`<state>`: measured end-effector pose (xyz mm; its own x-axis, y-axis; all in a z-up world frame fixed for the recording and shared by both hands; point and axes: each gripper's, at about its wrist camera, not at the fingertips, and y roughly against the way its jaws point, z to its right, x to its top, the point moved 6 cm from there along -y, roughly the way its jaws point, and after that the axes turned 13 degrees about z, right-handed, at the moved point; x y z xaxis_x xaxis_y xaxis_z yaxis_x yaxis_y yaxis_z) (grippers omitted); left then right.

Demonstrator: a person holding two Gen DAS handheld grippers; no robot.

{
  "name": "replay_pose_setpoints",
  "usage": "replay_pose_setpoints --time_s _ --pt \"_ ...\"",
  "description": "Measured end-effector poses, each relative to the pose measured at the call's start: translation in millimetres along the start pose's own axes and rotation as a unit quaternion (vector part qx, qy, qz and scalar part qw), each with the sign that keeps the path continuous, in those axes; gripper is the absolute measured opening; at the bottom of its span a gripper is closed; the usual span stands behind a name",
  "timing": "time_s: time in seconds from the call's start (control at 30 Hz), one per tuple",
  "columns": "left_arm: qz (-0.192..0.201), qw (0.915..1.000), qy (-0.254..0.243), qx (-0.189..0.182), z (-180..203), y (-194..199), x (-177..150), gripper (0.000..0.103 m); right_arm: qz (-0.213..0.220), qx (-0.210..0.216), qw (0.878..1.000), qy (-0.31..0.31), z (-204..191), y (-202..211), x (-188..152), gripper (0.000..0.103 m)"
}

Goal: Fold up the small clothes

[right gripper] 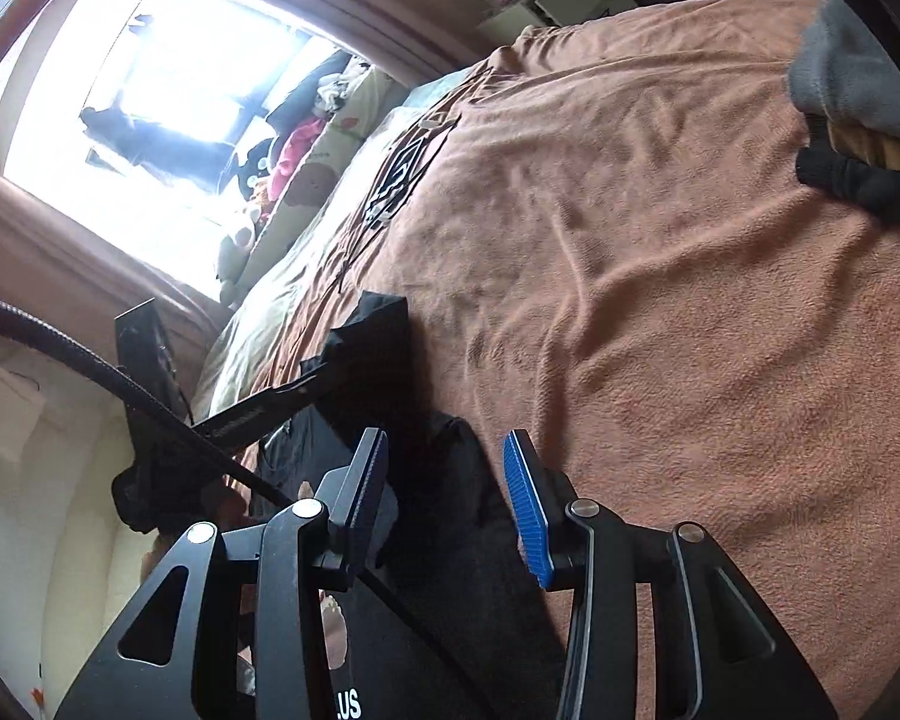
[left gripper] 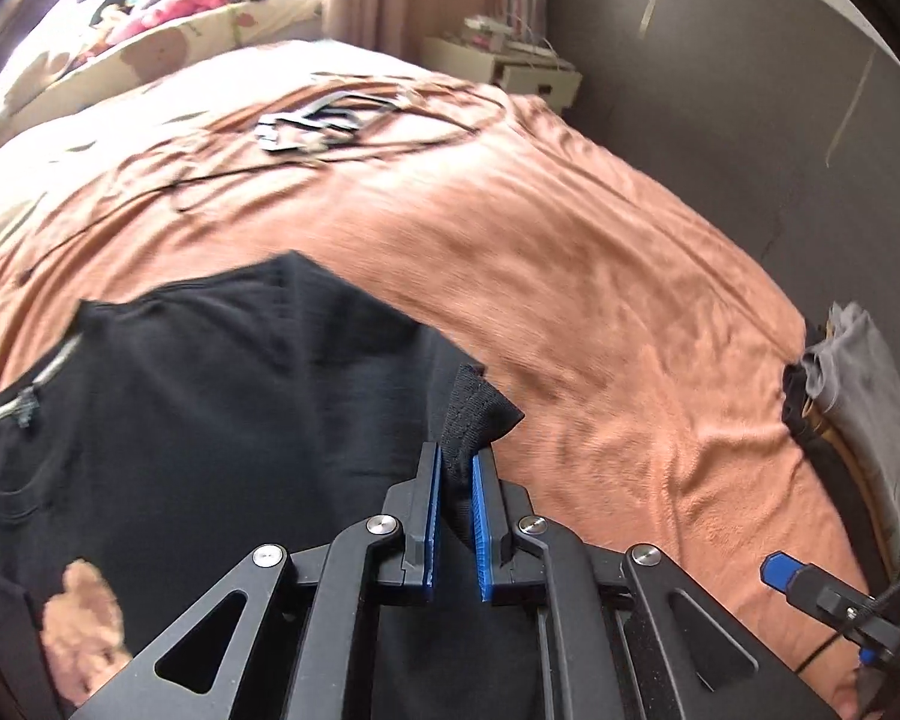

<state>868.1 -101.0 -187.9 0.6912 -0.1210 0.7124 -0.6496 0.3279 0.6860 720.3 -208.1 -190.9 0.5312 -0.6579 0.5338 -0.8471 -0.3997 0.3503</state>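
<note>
At the left the black garment (left gripper: 210, 420) lies spread on the near edge of the bed, its neckline toward the left. The left gripper (left gripper: 455, 456) is clamped on a raised corner of its cloth. The right gripper (right gripper: 444, 450) hovers with its jaws apart over dark fabric, nothing pinched. Rightward the orange blanket (left gripper: 600, 276) runs wide and bare to the bed's edge, where a stack of folded clothes (left gripper: 840, 396) sits. Beyond stand a white nightstand (left gripper: 510, 66) and a curtained window (right gripper: 168, 96).

Bare orange blanket (left gripper: 600, 276) ahead, folded clothes pile (left gripper: 840, 396) right
</note>
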Motion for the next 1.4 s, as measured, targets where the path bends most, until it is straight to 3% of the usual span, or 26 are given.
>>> replay_pose_setpoints --time_s 0.4,0.7,0.83,0.97,1.27,1.4 --pt "0.039 0.9948 0.069 0.064 -94.0 52.3 0.4 0.010 -0.020 -0.004 0.999 0.032 -17.5 -33.3 -20.4 0.038" --pt "0.025 0.9896 0.102 0.098 -142.6 44.6 -27.1 0.010 -0.025 -0.007 0.998 0.052 -23.8 -43.4 -23.9 0.038" --pt "0.003 0.9837 0.120 0.134 -165.8 37.1 -40.2 0.014 -0.031 -0.016 0.998 0.053 -22.3 -47.1 -26.8 0.038" --pt "-0.005 0.9806 0.141 0.136 -184.8 43.1 -54.4 0.014 -0.033 -0.015 0.998 0.057 -27.2 -45.8 -26.3 0.038" --pt "0.014 0.9776 0.166 0.129 -193.4 118.4 -71.9 0.014 -0.038 -0.029 0.992 0.119 -55.0 -32.3 -28.6 0.038" --pt "0.027 0.9760 0.173 0.130 -191.0 163.5 -81.1 0.014 -0.050 -0.030 0.989 0.139 -65.6 -20.5 -36.7 0.044"
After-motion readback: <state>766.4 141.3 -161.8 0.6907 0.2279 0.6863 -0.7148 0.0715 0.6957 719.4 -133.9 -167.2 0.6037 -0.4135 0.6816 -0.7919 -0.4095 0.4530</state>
